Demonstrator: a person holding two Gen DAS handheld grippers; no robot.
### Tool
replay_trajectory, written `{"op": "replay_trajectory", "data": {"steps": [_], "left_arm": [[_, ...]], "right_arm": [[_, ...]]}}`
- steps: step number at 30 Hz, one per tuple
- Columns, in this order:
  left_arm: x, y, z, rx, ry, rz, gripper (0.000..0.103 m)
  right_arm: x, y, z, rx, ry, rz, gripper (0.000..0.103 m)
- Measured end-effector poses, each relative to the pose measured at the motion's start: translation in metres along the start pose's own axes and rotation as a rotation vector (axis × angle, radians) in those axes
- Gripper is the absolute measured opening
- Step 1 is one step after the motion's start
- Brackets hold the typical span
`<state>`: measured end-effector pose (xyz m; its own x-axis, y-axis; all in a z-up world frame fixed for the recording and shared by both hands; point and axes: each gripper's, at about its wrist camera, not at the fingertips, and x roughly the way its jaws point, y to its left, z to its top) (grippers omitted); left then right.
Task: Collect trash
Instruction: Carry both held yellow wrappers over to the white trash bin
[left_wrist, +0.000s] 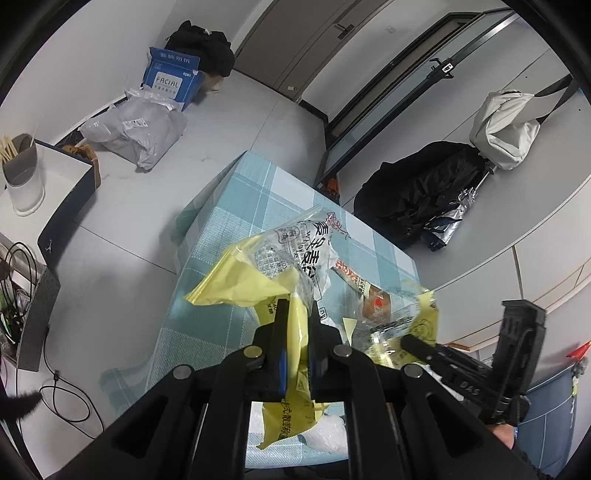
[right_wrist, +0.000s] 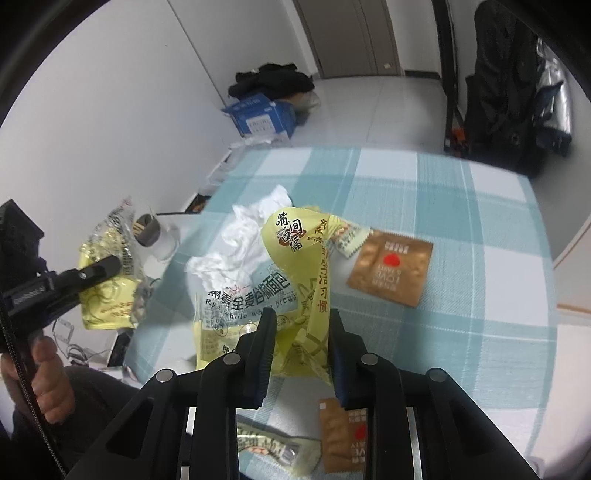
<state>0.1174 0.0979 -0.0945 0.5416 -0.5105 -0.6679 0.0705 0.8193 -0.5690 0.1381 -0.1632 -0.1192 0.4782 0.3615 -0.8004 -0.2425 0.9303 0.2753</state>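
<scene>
My left gripper (left_wrist: 295, 308) is shut on a yellow and clear bread wrapper (left_wrist: 258, 273) and holds it above the table; it also shows at the left of the right wrist view (right_wrist: 107, 284). My right gripper (right_wrist: 301, 319) is shut on a second yellow and clear bread wrapper (right_wrist: 291, 258), lifted off the checked tablecloth (right_wrist: 461, 206); it also shows in the left wrist view (left_wrist: 413, 328). A crumpled white tissue (right_wrist: 243, 236) lies behind that wrapper. A brown sachet (right_wrist: 391, 269) lies flat to the right. Another brown sachet (right_wrist: 340, 435) and a small yellow wrapper (right_wrist: 273, 446) lie under my right gripper.
The table (left_wrist: 236, 199) has a teal checked cloth. On the floor stand a blue carton (left_wrist: 171, 79), a grey plastic bag (left_wrist: 136, 129) and black bags (left_wrist: 417, 192). A side stand holds a chopstick cup (left_wrist: 22, 173). Cables (left_wrist: 62, 398) lie on the floor at left.
</scene>
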Motion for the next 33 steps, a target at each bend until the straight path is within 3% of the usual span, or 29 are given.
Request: {"op": "replay_trajectory", "data": {"steps": [9, 16, 25, 33], "left_arm": [[-0.014, -0.032, -0.003, 0.059, -0.018, -0.015, 0.004], [-0.026, -0.086, -0.008, 0.14, -0.019, -0.066, 0.004], [-0.023, -0.207, -0.009, 0.312, -0.001, -0.205, 0.004], [0.009, -0.325, -0.032, 0.485, 0.112, -0.353, 0.004]], "right_arm": [[-0.058, -0.003, 0.001, -0.01, -0.116, 0.036, 0.025], [-0.117, -0.016, -0.002, -0.008, -0.215, 0.038, 0.025], [-0.236, -0.069, -0.022, 0.044, -0.373, -0.049, 0.025], [-0.336, -0.145, -0.087, 0.207, -0.495, -0.238, 0.025]]}}
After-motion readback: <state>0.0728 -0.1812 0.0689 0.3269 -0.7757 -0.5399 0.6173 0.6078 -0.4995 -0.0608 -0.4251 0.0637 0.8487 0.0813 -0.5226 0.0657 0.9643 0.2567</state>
